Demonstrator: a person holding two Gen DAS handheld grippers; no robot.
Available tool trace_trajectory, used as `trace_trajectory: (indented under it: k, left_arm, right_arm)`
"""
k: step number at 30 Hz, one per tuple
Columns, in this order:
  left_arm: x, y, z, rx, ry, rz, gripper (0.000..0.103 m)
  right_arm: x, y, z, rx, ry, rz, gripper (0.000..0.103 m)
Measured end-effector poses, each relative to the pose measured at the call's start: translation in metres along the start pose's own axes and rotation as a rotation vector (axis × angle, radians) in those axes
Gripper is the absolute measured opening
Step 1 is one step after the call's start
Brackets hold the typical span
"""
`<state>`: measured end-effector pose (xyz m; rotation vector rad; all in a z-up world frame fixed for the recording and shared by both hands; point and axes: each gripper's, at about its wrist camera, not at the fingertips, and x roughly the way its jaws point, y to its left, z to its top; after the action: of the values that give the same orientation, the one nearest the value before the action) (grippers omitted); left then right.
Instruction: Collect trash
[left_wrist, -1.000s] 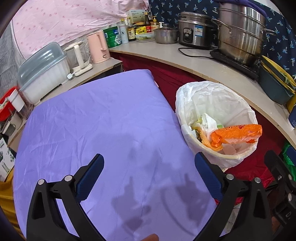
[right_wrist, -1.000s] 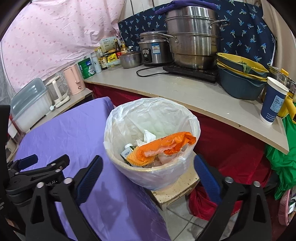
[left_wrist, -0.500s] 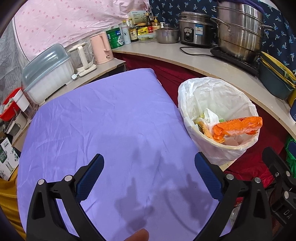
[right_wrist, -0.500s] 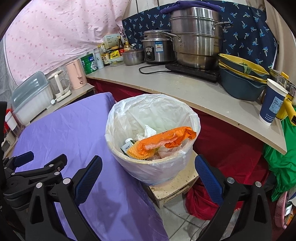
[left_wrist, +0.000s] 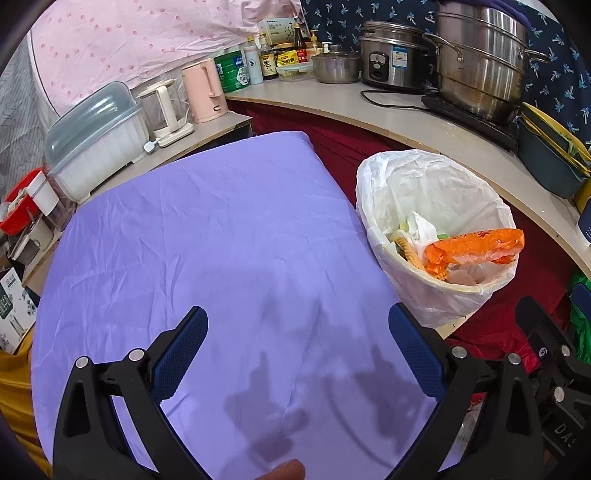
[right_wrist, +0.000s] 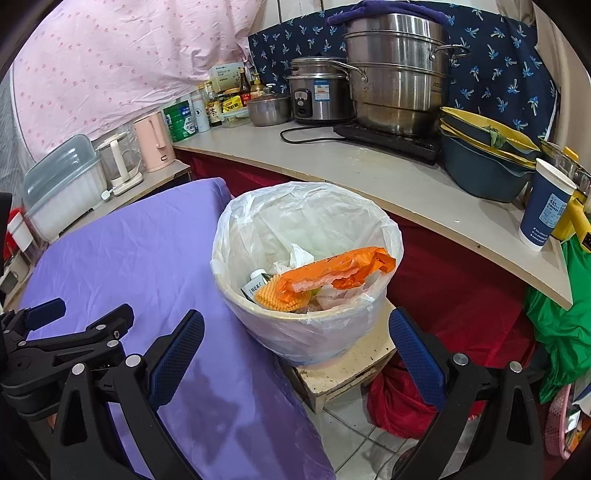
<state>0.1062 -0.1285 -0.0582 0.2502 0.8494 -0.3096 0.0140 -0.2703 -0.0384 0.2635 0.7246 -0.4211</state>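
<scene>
A round bin lined with a white plastic bag (left_wrist: 402, 184) (right_wrist: 354, 332) stands on a low wooden stool (right_wrist: 343, 376) at the right edge of a table under a purple cloth (left_wrist: 207, 236) (right_wrist: 147, 251). Inside lie an orange plastic bag (left_wrist: 476, 243) (right_wrist: 340, 271), a yellow ridged piece, white tissue and a small carton. My left gripper (left_wrist: 297, 350) is open and empty above the cloth. My right gripper (right_wrist: 295, 350) is open and empty, in front of the bin. No loose trash shows on the cloth.
A curved counter (right_wrist: 369, 173) behind the bin holds steel pots (right_wrist: 399, 88), a rice cooker, stacked basins (right_wrist: 487, 162), a paper cup (right_wrist: 546, 206), bottles and a pink kettle (left_wrist: 203, 92). A lidded plastic box (left_wrist: 96, 136) stands at the left. Red and green bags lie on the floor.
Both grippers have drawn back and lifted slightly, so the bin and table look a little farther and lower. Both stay open and empty. The bin's contents have not moved.
</scene>
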Motion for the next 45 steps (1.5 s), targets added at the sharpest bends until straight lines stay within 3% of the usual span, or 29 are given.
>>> trace_trajectory:
  k: [45]
  left_arm:
    - [0.0,0.001,-0.012,0.002,0.015,0.007,0.094]
  right_arm:
    - [-0.001,0.009,-0.005,-0.035,0.015,-0.007,0.097]
